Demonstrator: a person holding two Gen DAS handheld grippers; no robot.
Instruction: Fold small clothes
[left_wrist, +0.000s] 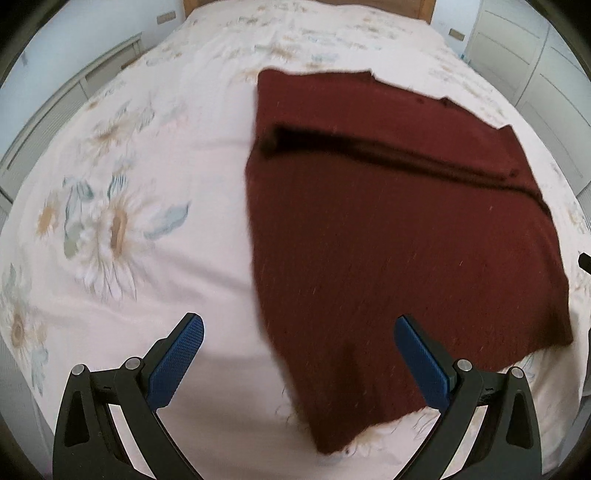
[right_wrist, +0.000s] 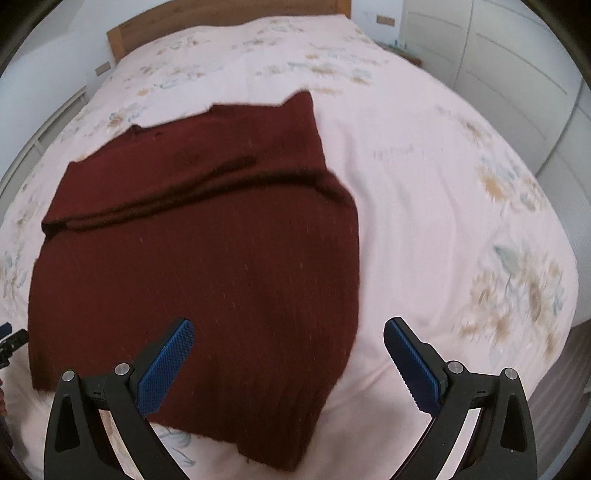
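1. My left gripper (left_wrist: 299, 363) stands with its jaws spread wide and nothing between the blue pads (left_wrist: 177, 360). It hangs above the near part of the bed, over the lower left edge of the garment.
2. My right gripper (right_wrist: 288, 363) is likewise spread wide and holds nothing. It hangs above the garment's lower right corner.
3. The dark red knitted garment (left_wrist: 388, 240) lies flat on the bedspread (left_wrist: 166, 129). A dark ridge or fold line runs across it, roughly a third of the way down from its far edge.
4. In the right wrist view the same garment (right_wrist: 207, 266) fills the left and centre, with bare bedspread (right_wrist: 424, 229) to its right.
5. The bedspread is pale pink with a faded flower print. A wooden headboard (right_wrist: 229, 14) shows at the far end.
6. White cabinet doors (right_wrist: 498, 55) stand beside the bed on the right.
7. Both views are somewhat blurred; fine detail of the knit cannot be confirmed.
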